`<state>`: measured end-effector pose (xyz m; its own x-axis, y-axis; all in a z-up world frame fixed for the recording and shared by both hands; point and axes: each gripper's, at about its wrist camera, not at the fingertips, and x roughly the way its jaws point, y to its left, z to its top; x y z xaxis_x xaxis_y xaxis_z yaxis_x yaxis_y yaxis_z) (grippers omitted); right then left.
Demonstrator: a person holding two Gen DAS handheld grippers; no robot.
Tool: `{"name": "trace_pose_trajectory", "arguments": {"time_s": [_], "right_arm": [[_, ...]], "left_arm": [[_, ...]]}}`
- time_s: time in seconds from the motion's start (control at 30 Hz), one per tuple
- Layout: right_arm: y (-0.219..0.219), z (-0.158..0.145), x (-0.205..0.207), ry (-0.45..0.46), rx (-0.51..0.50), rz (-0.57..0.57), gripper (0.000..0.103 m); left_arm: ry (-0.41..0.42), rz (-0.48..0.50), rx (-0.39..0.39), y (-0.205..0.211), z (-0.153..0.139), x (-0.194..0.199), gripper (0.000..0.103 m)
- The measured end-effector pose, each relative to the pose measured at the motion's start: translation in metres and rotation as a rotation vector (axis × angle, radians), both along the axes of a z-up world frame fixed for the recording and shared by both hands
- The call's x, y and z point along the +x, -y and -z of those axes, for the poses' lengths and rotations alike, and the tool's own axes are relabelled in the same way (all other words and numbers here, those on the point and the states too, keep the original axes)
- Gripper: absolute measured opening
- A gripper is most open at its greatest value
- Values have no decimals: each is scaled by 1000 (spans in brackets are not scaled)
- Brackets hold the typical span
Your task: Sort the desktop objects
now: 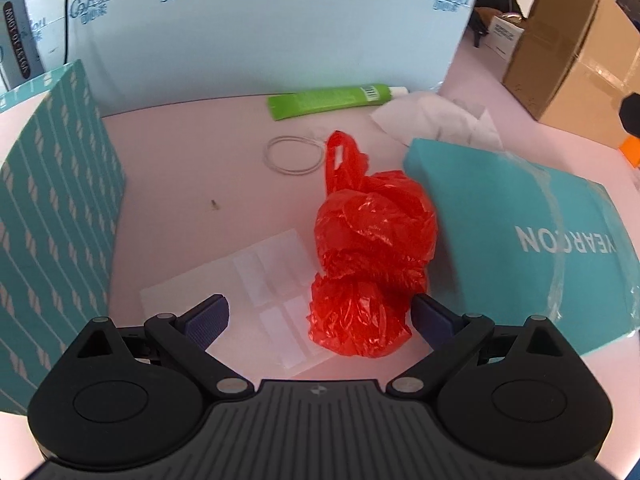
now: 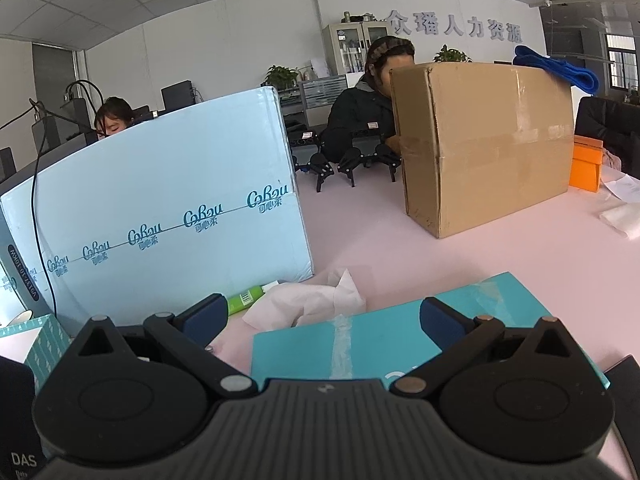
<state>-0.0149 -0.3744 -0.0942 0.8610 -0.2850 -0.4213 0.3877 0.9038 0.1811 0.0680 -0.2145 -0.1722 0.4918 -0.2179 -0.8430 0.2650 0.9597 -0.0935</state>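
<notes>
Pink counter [image 1: 192, 168] | left tongs [image 1: 320, 316] spread around red bag [image 1: 368, 256], I judge pinch next | right tongs [image 2: 320, 320] released, idle

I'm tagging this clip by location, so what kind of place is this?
Most likely a shared office. Beyond the pink desk are a glass-fronted cabinet, wall lettering and people seated at monitors, with shipping cartons on the desk.

left wrist: low, downward | right wrist: higher, level | shared: teal box [image 1: 520, 232]
</notes>
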Motion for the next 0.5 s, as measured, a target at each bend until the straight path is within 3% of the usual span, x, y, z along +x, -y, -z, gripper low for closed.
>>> {"name": "trace_pose_trajectory", "arguments": {"time_s": [0.5], "right_arm": [[-1, 1, -2, -12, 10, -10, 103]], "left_arm": [[1, -141, 38, -20, 3, 8, 98]]}}
